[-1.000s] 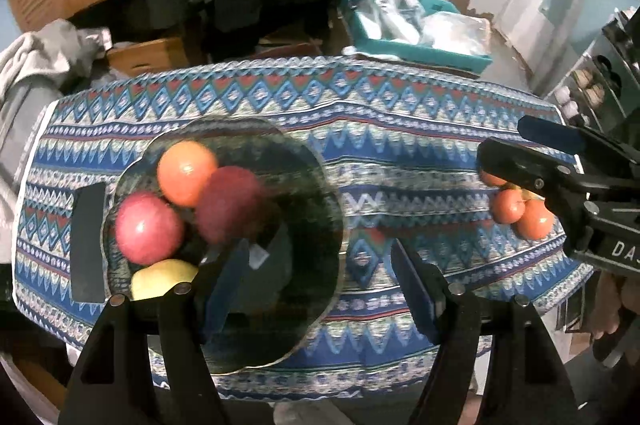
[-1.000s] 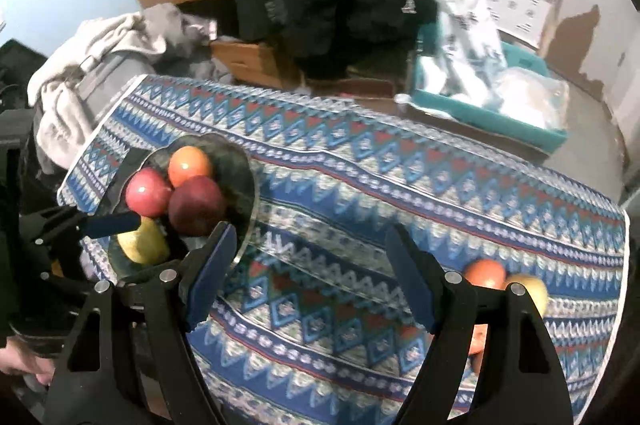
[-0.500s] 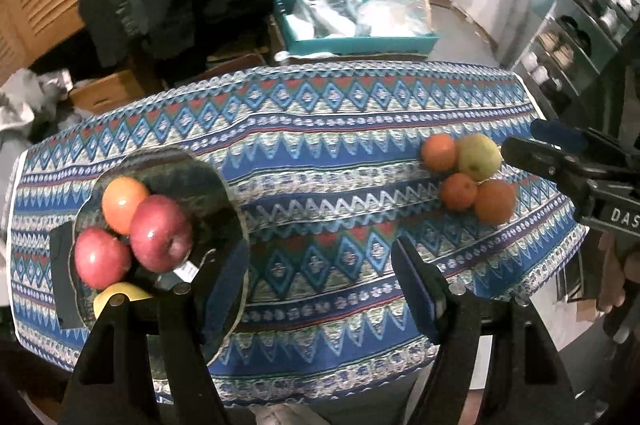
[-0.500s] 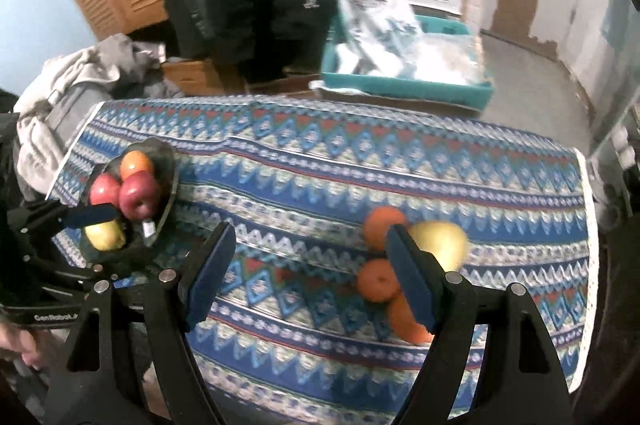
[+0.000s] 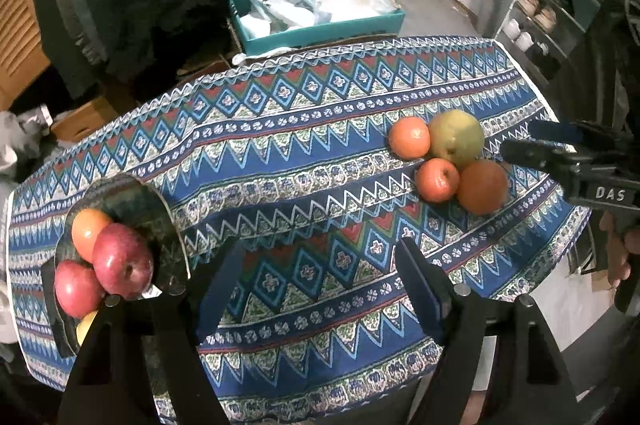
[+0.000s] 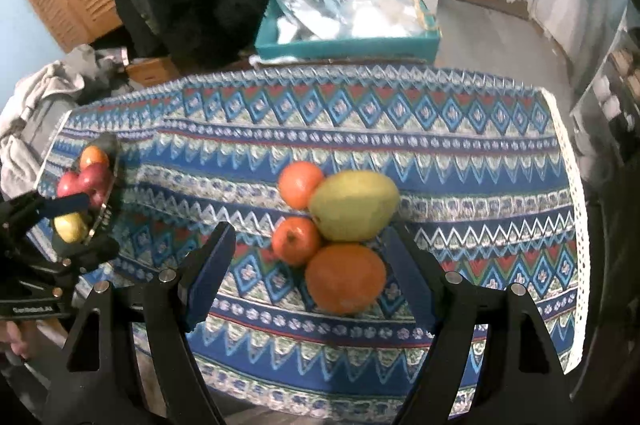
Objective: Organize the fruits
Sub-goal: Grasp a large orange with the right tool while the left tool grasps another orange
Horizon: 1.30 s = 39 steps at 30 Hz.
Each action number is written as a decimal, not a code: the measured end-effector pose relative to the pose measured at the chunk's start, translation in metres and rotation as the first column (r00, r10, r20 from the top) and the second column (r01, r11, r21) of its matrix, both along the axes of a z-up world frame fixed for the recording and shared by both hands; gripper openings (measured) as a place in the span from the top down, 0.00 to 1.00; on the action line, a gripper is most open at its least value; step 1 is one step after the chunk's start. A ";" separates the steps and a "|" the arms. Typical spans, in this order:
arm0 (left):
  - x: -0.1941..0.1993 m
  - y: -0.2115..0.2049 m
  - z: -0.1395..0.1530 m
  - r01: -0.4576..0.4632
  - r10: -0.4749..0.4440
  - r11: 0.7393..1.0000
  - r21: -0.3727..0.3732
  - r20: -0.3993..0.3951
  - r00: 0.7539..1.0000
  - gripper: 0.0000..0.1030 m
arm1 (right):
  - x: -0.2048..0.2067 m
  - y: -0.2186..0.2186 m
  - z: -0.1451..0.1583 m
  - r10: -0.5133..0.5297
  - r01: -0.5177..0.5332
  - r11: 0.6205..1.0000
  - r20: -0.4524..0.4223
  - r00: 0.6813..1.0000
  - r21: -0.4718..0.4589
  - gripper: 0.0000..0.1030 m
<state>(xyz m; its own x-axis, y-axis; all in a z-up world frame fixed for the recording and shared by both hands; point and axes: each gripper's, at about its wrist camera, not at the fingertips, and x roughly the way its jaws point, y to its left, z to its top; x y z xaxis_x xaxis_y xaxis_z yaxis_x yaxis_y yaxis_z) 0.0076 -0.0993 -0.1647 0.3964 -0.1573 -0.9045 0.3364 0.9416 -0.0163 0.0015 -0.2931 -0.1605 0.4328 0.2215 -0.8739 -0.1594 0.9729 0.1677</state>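
A dark glass bowl (image 5: 160,209) at the table's left holds two red apples (image 5: 122,261), an orange fruit (image 5: 86,231) and a yellow fruit (image 5: 86,329). It also shows in the right wrist view (image 6: 110,153). On the right lie a green-yellow pear (image 6: 354,205), a large orange (image 6: 346,277) and two smaller oranges (image 6: 300,183). The same group shows in the left wrist view (image 5: 456,139). My right gripper (image 6: 308,265) is open, its jaws standing either side of the large orange, above the cloth. My left gripper (image 5: 316,289) is open and empty over the cloth right of the bowl.
The table wears a blue patterned cloth (image 5: 304,153). Behind it stands a teal crate (image 6: 348,41) with white bags. Clothes lie at the left (image 6: 36,105), shelves stand at the right (image 5: 560,9). The right gripper's body shows in the left view (image 5: 580,165).
Both grippers have swung right, away from the bowl. The loose fruit group is now close in front of my right gripper. Both stay open.
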 end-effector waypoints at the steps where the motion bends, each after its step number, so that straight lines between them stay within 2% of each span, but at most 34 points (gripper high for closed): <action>1: 0.001 -0.002 -0.001 0.006 -0.006 1.000 0.005 0.004 1.000 0.23 | 0.000 -0.002 -0.005 0.001 -0.001 1.000 -0.013 1.000 0.001 0.24; 10: 0.011 -0.021 -0.020 0.033 -0.034 0.999 -0.014 -0.031 0.999 0.23 | 0.000 -0.012 -0.047 0.011 -0.011 1.000 -0.122 0.993 -0.002 0.24; 18: 0.023 -0.036 -0.043 0.033 -0.034 0.999 -0.010 -0.069 0.997 0.23 | 0.007 -0.010 -0.073 0.032 -0.033 0.999 -0.165 0.986 -0.003 0.24; 23: 0.033 -0.043 -0.052 0.008 -0.013 0.999 -0.050 -0.116 0.993 0.23 | 0.014 -0.008 -0.086 0.040 -0.040 0.999 -0.187 0.982 0.004 0.26; 25: 0.036 -0.046 -0.054 0.003 -0.011 0.998 -0.060 -0.123 0.992 0.24 | 0.016 -0.010 -0.088 0.033 -0.032 0.999 -0.186 0.982 0.006 0.32; 28: 0.041 -0.052 -0.056 -0.003 -0.008 0.997 -0.082 -0.137 0.990 0.23 | 0.016 -0.013 -0.089 0.029 -0.023 0.999 -0.187 0.982 0.037 0.34; 33: 0.047 -0.064 -0.061 -0.013 -0.008 0.992 -0.123 -0.169 0.986 0.24 | 0.004 -0.035 -0.083 -0.008 0.011 1.000 -0.174 0.985 0.012 0.34; 39: 0.051 -0.086 -0.066 0.011 -0.035 0.991 -0.133 -0.180 0.983 0.23 | -0.001 -0.066 -0.069 -0.098 0.097 0.995 -0.122 0.988 -0.014 0.34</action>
<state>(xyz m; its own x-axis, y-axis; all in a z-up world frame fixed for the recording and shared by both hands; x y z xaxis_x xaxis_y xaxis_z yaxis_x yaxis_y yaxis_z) 0.0589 -0.1856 -0.2308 0.2221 -0.2866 -0.9320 0.3380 0.9192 -0.2021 0.0005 -0.3588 -0.2297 0.3420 0.1766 -0.9230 -0.0430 0.9841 0.1724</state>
